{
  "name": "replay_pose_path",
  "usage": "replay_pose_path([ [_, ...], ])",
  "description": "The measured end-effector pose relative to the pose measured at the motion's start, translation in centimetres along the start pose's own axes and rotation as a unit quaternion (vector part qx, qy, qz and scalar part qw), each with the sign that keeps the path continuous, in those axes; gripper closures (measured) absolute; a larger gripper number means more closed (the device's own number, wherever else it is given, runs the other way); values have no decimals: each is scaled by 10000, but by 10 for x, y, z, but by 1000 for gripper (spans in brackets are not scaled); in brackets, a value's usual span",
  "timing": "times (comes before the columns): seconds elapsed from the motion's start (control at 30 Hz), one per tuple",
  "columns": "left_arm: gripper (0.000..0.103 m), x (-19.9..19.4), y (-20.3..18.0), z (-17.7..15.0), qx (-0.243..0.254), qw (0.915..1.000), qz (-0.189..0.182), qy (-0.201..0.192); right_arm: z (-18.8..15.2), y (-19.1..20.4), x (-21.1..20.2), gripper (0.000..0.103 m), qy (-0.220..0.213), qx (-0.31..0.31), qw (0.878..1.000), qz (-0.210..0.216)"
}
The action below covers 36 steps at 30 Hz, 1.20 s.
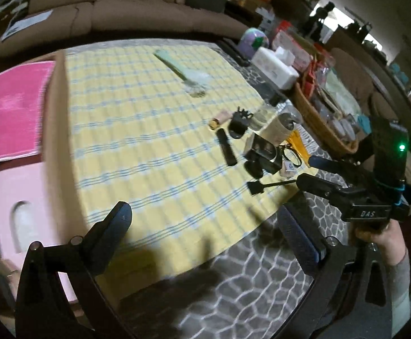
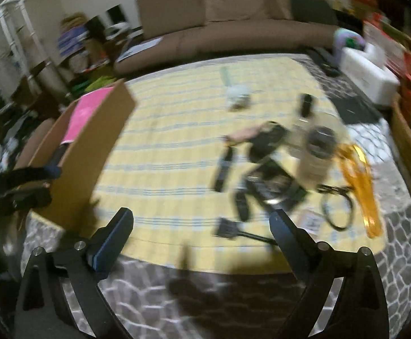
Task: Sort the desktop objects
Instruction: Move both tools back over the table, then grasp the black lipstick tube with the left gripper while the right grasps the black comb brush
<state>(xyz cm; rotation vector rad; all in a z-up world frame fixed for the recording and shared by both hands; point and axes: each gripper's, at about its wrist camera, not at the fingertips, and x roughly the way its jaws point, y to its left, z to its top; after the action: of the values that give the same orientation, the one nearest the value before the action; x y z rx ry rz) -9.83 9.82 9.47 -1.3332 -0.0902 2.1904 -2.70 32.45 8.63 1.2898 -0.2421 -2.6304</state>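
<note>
A yellow checked cloth [image 1: 149,141] covers the table. A cluster of small things lies at its right: a black stick [image 1: 226,147], a black brush [image 1: 265,186], a cylindrical jar [image 1: 279,130], a black box [image 1: 262,152], an orange piece [image 2: 361,186]. A green-handled brush [image 1: 183,70] lies farther back. My left gripper [image 1: 202,226] is open and empty above the cloth's near edge. My right gripper [image 2: 202,231] is open and empty, just short of the black brush [image 2: 233,231]; it also shows in the left wrist view [image 1: 304,172].
A cardboard box [image 1: 55,141] with pink items [image 1: 10,113] inside stands at the left of the cloth. A white tissue box [image 1: 276,65] and a wicker basket [image 1: 318,124] stand at the right. A brown sofa [image 2: 233,28] lies behind the table.
</note>
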Motion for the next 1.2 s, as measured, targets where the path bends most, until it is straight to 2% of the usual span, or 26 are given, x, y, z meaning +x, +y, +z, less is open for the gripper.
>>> replay_pose_path([
  [0.23, 3, 63, -24, 22, 52, 9995, 274, 170, -6, -37, -3, 4, -145, 264, 9995, -114],
  [0.3, 20, 84, -30, 32, 118, 9987, 438, 228, -7, -42, 1, 4, -125, 222, 9995, -178],
  [0.37, 25, 104, -36, 42, 154, 9979, 533, 321, -10, -47, 4, 4, -65, 223, 9995, -219],
  [0.43, 26, 125, -40, 51, 167, 9971, 606, 419, -13, -53, 6, 4, 42, 215, 9993, -303],
  [0.5, 34, 141, -42, 57, 168, 9967, 635, 480, -16, -54, 6, 5, 97, 120, 9994, -306],
  [0.57, 43, 156, -45, 62, 238, 9953, 745, 570, -20, -53, 5, 16, 165, 2, 9996, -249],
  [0.73, 44, 180, -44, 61, 271, 9928, 868, 782, -26, -46, 16, 40, 334, -383, 9987, 96],
  [0.77, 44, 180, -45, 61, 337, 9926, 908, 730, -27, -44, 20, 43, 388, -479, 9980, 161],
  [0.87, 44, 182, -48, 62, 447, 9916, 981, 720, -29, -34, 31, 48, 568, -837, 9947, 165],
  [1.07, 44, 186, -52, 61, 700, 9895, 1085, 657, -27, -27, 53, 50, 770, -1380, 9874, 46],
  [1.13, 54, 186, -55, 60, 898, 9860, 1254, 629, -30, -25, 60, 53, 869, -1516, 9846, -55],
  [1.2, 71, 184, -52, 60, 994, 9845, 1310, 602, -34, -25, 66, 57, 996, -1624, 9816, -147],
])
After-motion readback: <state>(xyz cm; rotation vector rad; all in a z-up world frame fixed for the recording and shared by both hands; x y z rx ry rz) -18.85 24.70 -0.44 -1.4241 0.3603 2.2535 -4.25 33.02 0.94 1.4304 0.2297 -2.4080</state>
